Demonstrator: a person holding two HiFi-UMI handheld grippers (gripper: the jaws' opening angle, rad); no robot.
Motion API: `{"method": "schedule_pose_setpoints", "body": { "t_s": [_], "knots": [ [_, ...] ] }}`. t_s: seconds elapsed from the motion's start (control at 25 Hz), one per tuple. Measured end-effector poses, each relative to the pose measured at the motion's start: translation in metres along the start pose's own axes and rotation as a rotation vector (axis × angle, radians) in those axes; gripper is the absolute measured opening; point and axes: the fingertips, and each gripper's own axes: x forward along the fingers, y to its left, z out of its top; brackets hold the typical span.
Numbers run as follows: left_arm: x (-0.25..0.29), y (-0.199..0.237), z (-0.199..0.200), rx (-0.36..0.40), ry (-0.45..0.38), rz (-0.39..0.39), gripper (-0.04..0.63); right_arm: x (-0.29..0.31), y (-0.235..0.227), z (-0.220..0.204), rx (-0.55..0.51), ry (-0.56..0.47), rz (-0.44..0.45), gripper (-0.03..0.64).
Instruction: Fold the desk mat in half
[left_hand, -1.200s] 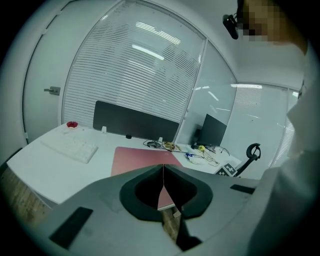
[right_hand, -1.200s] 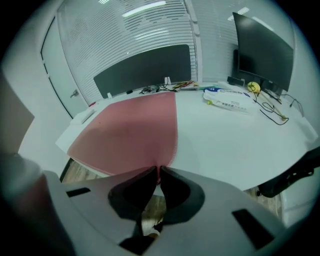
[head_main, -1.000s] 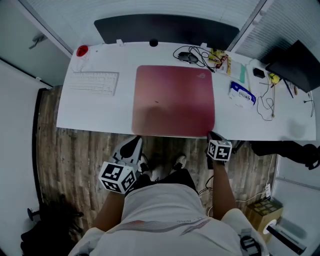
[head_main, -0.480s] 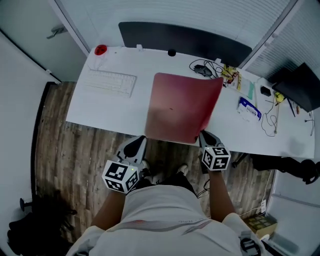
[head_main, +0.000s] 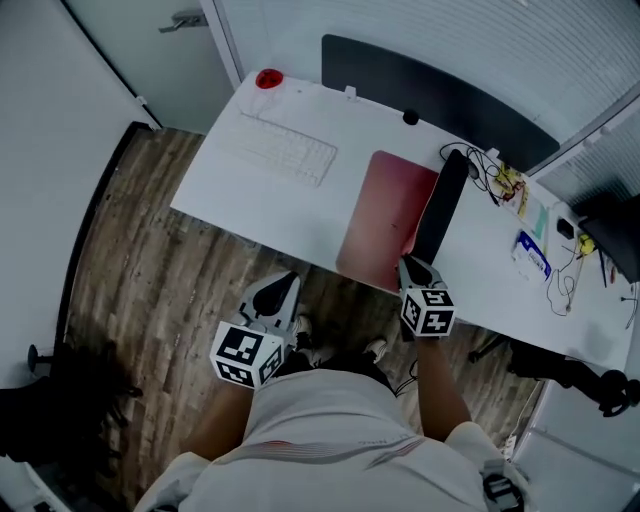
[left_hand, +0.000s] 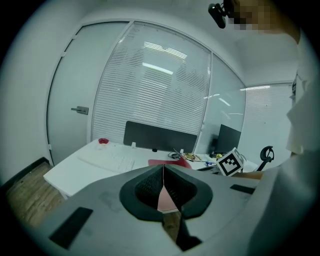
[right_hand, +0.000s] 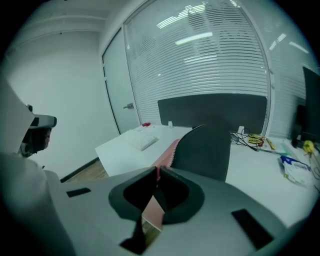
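Edge of desk mat (head_main: 386, 212) is sitting pinched in my right gripper (head_main: 411, 268), dark underside standing up, open desk (head_main: 250, 198) lying left; my left gripper (head_main: 276, 294) is hanging closed, empty, over wood floor (head_main: 140, 300).

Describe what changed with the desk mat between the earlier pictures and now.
The right gripper, shut on the desk mat's near right corner, swung that side up and leftward, baring the dark underside. The left gripper and keyboard stayed put.

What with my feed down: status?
Right tongs clamped on mat corner. Mat's right half raised, dark underside showing. Left tongs shut, empty. Nothing blocking.
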Motion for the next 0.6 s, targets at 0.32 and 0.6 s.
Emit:
{"method": "schedule_pose_setpoints", "body": {
  "t_s": [0.32,0.6],
  "knots": [
    [-0.033,0.042,-0.009,-0.048,-0.011,0.060,0.015,0.064,0.072,-0.035,-0.131,0.194,0.088,0.078],
    [-0.053,0.057,-0.022,-0.081,-0.015,0.056,0.015,0.093,0.100,-0.058,-0.137,0.246,0.078,0.088]
  ]
}}
